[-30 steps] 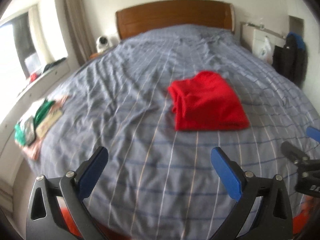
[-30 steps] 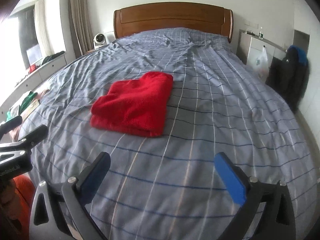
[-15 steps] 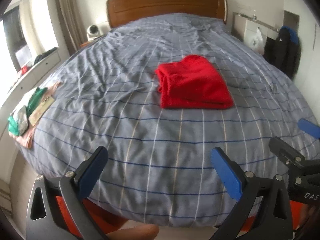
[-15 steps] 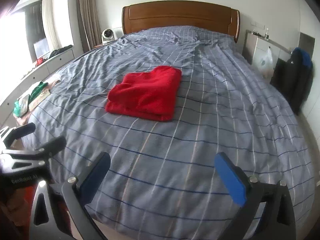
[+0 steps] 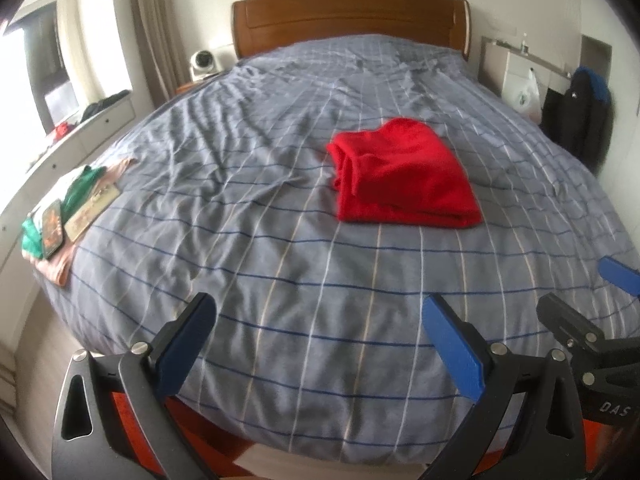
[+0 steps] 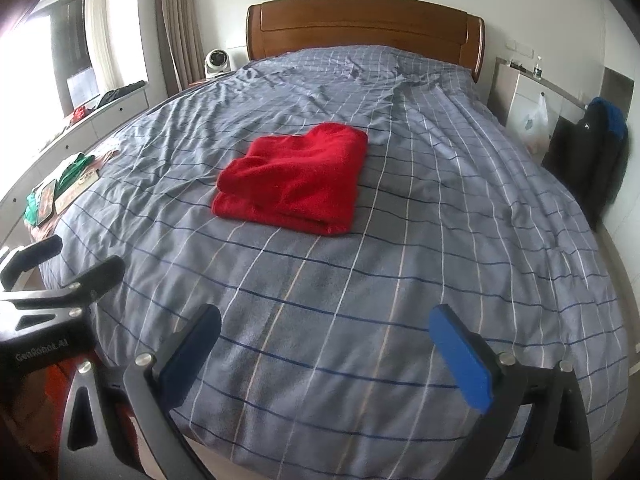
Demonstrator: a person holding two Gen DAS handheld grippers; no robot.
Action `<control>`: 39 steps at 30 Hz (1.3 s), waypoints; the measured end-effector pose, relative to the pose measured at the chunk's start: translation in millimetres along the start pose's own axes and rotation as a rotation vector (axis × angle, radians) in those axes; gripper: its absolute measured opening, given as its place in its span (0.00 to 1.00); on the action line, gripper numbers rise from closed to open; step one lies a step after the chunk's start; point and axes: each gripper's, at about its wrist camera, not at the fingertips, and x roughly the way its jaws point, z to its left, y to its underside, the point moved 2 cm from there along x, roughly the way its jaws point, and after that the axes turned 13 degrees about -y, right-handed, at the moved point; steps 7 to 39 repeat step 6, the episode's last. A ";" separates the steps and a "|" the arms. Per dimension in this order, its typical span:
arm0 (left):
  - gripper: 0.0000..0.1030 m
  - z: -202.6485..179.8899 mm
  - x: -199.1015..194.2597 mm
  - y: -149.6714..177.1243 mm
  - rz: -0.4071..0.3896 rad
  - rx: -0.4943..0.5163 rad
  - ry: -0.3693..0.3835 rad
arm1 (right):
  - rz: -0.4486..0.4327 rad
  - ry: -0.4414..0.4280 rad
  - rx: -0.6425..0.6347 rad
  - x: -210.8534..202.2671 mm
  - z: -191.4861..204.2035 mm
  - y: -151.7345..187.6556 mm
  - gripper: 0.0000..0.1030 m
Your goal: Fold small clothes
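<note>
Fingers on both grippers stand wide apart and hold nothing: our left gripper (image 5: 320, 344) and right gripper (image 6: 326, 354) hang over the foot of the bed, side by side. Well ahead of them lies the red fleece garment (image 5: 404, 176), folded into a neat rectangle on the grey checked duvet (image 6: 400, 272), so we judge this fold done and our fingers clear of it. Left of the left fingers, at the bed's edge, a small stack of green and pink clothes (image 5: 60, 216) sits, likely the remaining or finished pile. Beyond stand a wooden headboard (image 6: 364, 24), a curtained window and a dark jacket (image 6: 588, 152).
</note>
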 end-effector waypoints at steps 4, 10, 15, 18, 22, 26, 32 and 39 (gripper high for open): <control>1.00 -1.3 -2.2 0.6 -0.015 0.016 -0.002 | 0.003 -0.004 -0.005 0.9 3.3 0.9 0.99; 1.00 -2.6 -4.6 0.5 -0.025 0.027 -0.001 | 0.003 -0.005 -0.005 0.8 4.0 1.0 0.99; 1.00 -2.6 -4.6 0.5 -0.025 0.027 -0.001 | 0.003 -0.005 -0.005 0.8 4.0 1.0 0.99; 1.00 -2.6 -4.6 0.5 -0.025 0.027 -0.001 | 0.003 -0.005 -0.005 0.8 4.0 1.0 0.99; 1.00 -2.6 -4.6 0.5 -0.025 0.027 -0.001 | 0.003 -0.005 -0.005 0.8 4.0 1.0 0.99; 1.00 -2.6 -4.6 0.5 -0.025 0.027 -0.001 | 0.003 -0.005 -0.005 0.8 4.0 1.0 0.99; 1.00 -2.6 -4.6 0.5 -0.025 0.027 -0.001 | 0.003 -0.005 -0.005 0.8 4.0 1.0 0.99; 1.00 -2.6 -4.6 0.5 -0.025 0.027 -0.001 | 0.003 -0.005 -0.005 0.8 4.0 1.0 0.99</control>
